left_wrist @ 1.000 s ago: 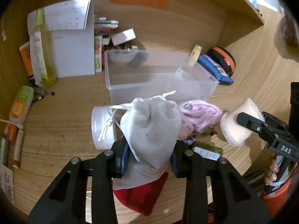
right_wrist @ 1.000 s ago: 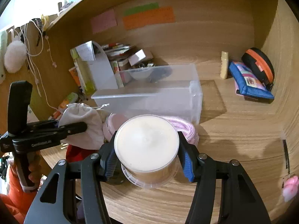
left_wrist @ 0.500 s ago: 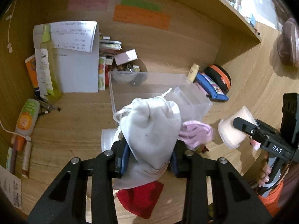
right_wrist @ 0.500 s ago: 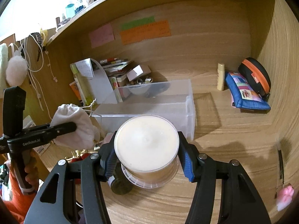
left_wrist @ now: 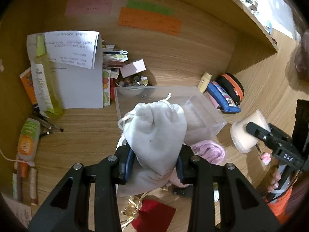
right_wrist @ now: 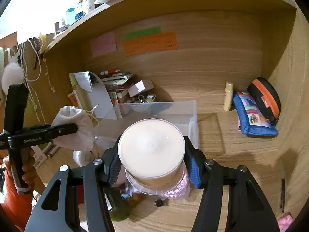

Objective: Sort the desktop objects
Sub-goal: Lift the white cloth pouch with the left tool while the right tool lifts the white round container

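Observation:
My left gripper is shut on a white drawstring pouch, held above the desk in front of a clear plastic bin. The pouch also shows in the right wrist view. My right gripper is shut on a round cream-coloured jar, held above the desk just before the bin. The jar also shows at the right of the left wrist view. A pink coiled cord lies on the desk below both grippers.
A red pouch and a gold trinket lie near the front edge. A white paper stand, a yellow bottle, small boxes and a bowl of beads stand behind the bin. A blue pouch, an orange-black case and a tube lie at right.
Both grippers have risen and drawn back from the desk with their loads. The pouch and the jar are now higher and the bin looks farther away.

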Motion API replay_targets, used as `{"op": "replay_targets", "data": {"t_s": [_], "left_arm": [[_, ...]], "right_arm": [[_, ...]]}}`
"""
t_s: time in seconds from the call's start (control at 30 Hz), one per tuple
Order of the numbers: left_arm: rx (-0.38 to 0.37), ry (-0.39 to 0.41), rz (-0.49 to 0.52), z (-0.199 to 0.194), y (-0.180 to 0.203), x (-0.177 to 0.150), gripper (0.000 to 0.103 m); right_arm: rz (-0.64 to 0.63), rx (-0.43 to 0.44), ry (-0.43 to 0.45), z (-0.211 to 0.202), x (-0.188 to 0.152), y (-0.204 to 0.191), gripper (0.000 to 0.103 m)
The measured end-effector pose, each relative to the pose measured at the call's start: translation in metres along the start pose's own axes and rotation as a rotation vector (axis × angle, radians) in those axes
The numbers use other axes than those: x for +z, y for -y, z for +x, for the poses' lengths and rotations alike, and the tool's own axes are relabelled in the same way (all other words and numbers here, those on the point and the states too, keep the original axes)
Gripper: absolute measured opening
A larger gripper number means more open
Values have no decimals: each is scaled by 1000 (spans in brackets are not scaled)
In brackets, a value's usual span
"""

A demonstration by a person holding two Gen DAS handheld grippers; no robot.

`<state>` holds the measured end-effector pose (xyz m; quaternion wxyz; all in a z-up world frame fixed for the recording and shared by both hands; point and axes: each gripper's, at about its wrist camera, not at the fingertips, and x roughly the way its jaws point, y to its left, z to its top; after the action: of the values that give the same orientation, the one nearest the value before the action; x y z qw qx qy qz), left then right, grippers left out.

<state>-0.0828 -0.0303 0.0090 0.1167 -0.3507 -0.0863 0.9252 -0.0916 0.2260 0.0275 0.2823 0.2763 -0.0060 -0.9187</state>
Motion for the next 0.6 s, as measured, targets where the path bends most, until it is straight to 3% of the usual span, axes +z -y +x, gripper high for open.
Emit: {"op": "replay_targets", "data": {"t_s": [0.17, 0.6], "left_arm": [[-29, -12, -27, 12, 0, 10, 36], [4, -2, -18, 43, 11, 40, 36]], "right_arm": [[11, -2, -4, 11, 9, 4, 54], [-24, -3, -50, 58, 35, 9, 54]]}}
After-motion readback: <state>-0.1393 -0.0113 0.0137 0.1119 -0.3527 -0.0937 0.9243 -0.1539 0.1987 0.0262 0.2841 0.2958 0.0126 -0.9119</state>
